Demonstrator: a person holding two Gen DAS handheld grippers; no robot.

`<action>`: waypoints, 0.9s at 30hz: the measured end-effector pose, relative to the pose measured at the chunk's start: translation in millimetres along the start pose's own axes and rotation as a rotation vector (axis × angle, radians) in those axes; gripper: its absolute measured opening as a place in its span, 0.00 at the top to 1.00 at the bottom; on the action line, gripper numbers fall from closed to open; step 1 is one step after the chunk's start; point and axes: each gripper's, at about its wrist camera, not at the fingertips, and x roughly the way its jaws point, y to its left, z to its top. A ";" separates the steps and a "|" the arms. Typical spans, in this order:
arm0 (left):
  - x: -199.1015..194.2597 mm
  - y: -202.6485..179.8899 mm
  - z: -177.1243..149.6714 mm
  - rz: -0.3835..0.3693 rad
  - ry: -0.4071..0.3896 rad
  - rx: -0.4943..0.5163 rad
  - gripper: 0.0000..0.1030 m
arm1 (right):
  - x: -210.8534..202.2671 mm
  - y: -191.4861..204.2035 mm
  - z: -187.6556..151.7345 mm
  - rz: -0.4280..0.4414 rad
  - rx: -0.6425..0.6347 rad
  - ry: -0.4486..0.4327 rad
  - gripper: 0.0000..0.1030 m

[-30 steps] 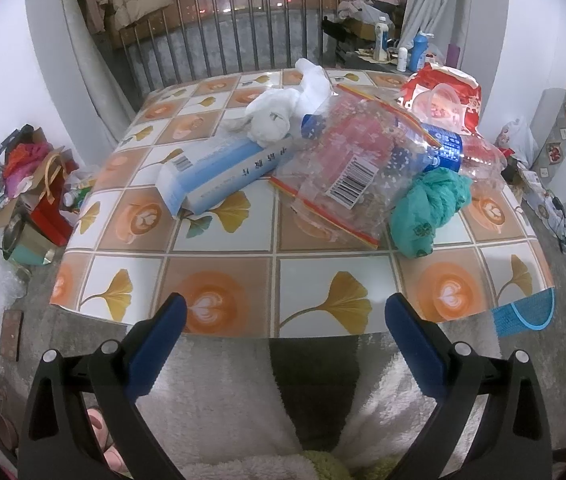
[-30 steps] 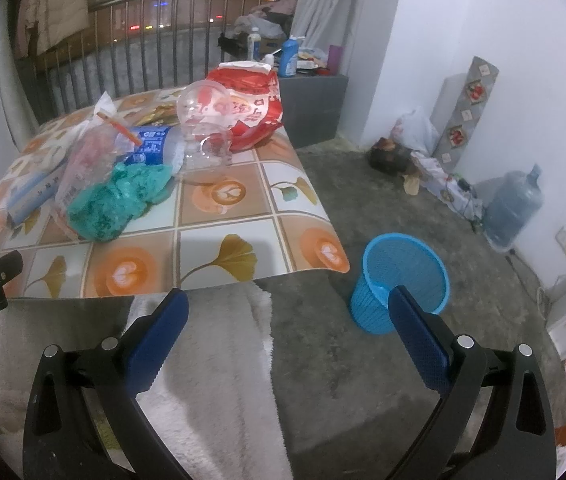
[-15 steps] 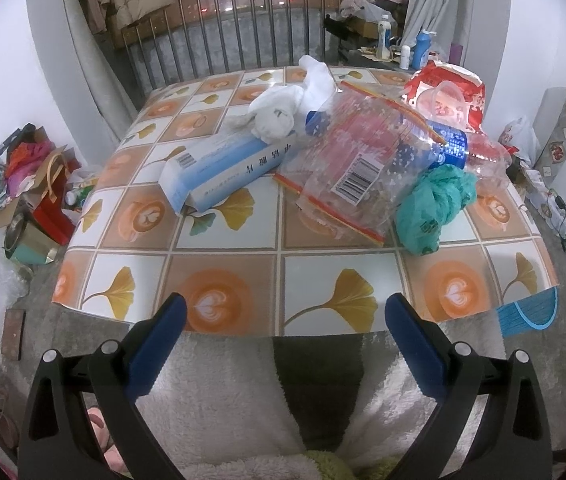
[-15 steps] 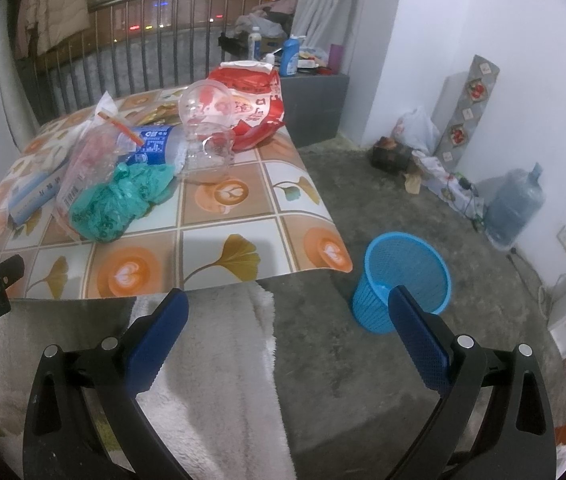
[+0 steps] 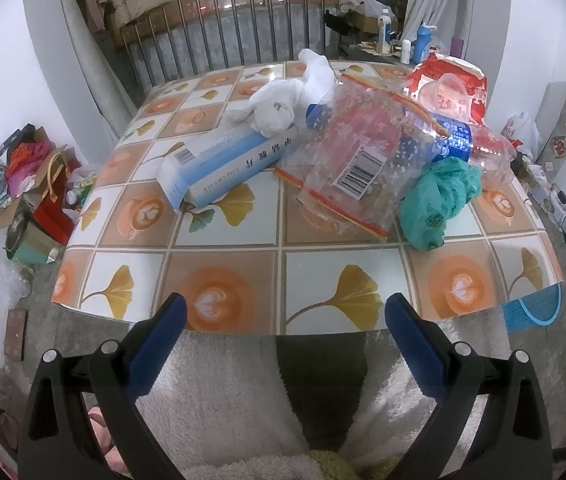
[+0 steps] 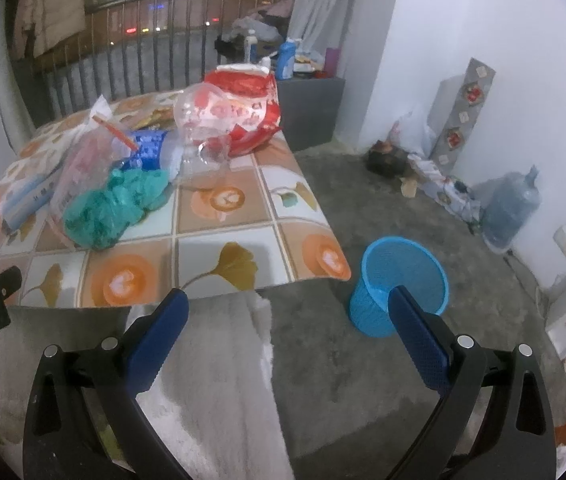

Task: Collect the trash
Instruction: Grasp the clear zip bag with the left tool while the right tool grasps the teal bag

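Note:
A pile of trash lies on the tiled-pattern table (image 5: 239, 276): a blue and white carton (image 5: 227, 164), a white crumpled cloth (image 5: 279, 106), a clear zip bag with a barcode (image 5: 359, 160), a green crumpled bag (image 5: 439, 196), a clear plastic bottle (image 5: 479, 144) and a red bag (image 5: 455, 80). The left gripper (image 5: 283, 320) is open in front of the table's near edge, holding nothing. The right gripper (image 6: 287, 312) is open too, off the table's right corner. A blue mesh bin (image 6: 399, 284) stands on the floor, just behind its right finger.
A white fleece garment (image 5: 243, 392) on a person's lap fills the bottom of both views. Boxes and bags (image 5: 27, 184) sit on the floor left of the table. A water jug (image 6: 511, 208) and clutter line the right wall. A railing (image 5: 243, 32) runs behind the table.
Both cameras have drifted slightly, so the table and bin sit a little lower and closer in view. Nothing on the table has moved and both grippers stay open.

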 end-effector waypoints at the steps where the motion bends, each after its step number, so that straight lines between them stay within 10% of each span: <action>1: 1.0 0.7 0.7 0.004 0.001 0.002 0.05 | -1.0 1.6 1.4 0.000 -0.009 -0.010 0.08; 9: 7.7 14.8 11.7 -0.027 -0.021 0.023 0.05 | 4.2 0.0 11.4 0.128 0.017 -0.049 0.08; 19: 5.5 60.2 28.9 -0.263 -0.196 0.020 0.05 | 19.6 13.8 49.2 0.498 0.136 -0.060 0.08; 27: 9.5 61.9 47.5 -0.465 -0.285 -0.024 0.05 | 58.5 37.0 75.8 0.668 0.204 0.075 0.35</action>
